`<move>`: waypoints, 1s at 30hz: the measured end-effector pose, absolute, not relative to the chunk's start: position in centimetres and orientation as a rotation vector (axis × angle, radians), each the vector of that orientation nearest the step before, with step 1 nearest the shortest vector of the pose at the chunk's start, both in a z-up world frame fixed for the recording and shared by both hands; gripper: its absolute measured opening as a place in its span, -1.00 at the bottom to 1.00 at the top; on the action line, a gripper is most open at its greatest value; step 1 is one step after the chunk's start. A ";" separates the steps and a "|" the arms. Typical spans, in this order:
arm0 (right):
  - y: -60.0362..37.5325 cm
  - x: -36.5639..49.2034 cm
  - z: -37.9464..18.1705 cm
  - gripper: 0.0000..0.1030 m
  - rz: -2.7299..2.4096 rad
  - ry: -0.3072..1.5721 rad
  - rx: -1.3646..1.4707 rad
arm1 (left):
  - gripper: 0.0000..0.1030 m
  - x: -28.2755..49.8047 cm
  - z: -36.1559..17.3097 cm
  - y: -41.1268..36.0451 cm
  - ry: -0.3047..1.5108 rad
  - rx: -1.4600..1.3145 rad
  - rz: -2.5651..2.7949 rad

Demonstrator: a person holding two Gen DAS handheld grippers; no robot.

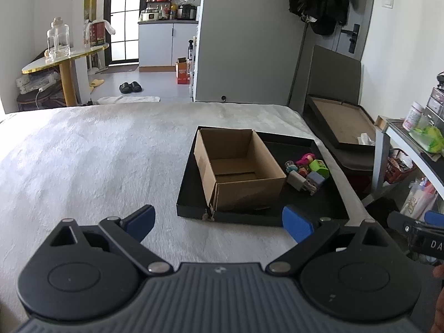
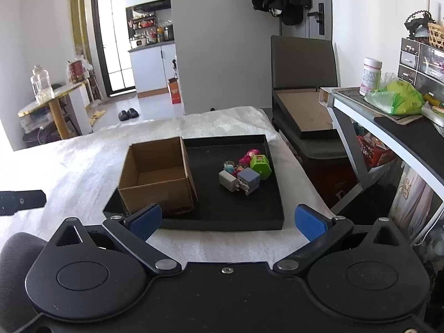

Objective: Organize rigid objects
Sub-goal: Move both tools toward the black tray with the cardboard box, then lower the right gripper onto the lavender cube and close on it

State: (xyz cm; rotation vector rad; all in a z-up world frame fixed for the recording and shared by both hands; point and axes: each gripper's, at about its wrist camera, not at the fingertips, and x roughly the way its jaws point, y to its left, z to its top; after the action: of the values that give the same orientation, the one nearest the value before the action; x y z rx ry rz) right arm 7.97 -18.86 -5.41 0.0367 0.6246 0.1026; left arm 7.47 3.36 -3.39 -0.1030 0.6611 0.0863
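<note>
Beside cardboard box [image 2: 158, 174]: toys [image 2: 247, 170] (bare tray [image 2: 238, 208])

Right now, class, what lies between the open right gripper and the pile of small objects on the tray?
In the right wrist view, between the right gripper and the small objects lie white blanket, the black tray rim, then bare tray floor.

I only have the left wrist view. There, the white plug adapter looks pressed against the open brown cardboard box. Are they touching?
Observer: No. In the right wrist view, a strip of bare floor of the shallow black tray separates the white plug adapter from the brown cardboard box.
Operator: And the right gripper? I see only its edge.
Observer: The right gripper is open, with nothing between its blue pads.
</note>
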 end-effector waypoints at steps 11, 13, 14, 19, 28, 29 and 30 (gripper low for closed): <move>-19.4 11.1 -7.5 1.00 0.119 0.689 0.108 | 0.86 11.4 -5.2 3.7 0.724 -0.153 0.106; -19.5 11.7 -7.8 1.00 0.125 0.702 0.124 | 0.86 12.1 -5.3 3.8 0.727 -0.157 0.110; -19.5 12.0 -7.8 1.00 0.130 0.707 0.129 | 0.85 12.5 -5.3 3.8 0.726 -0.156 0.115; -19.5 13.6 -8.0 1.00 0.151 0.730 0.140 | 0.73 14.6 -5.2 4.0 0.740 -0.177 0.125; -20.0 17.4 -8.6 0.97 0.175 0.758 0.128 | 0.54 19.0 -6.2 4.5 0.796 -0.206 0.151; -20.1 17.8 -8.7 0.97 0.174 0.763 0.128 | 0.53 19.5 -6.4 4.5 0.802 -0.206 0.153; -20.2 18.4 -8.9 0.96 0.173 0.768 0.128 | 0.52 20.0 -6.6 4.6 0.807 -0.207 0.155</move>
State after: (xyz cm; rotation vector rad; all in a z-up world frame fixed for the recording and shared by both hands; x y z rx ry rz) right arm 18.39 -20.17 -8.91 0.1280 0.7683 0.1726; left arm 19.97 4.55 -6.57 -0.2067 0.8073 0.1547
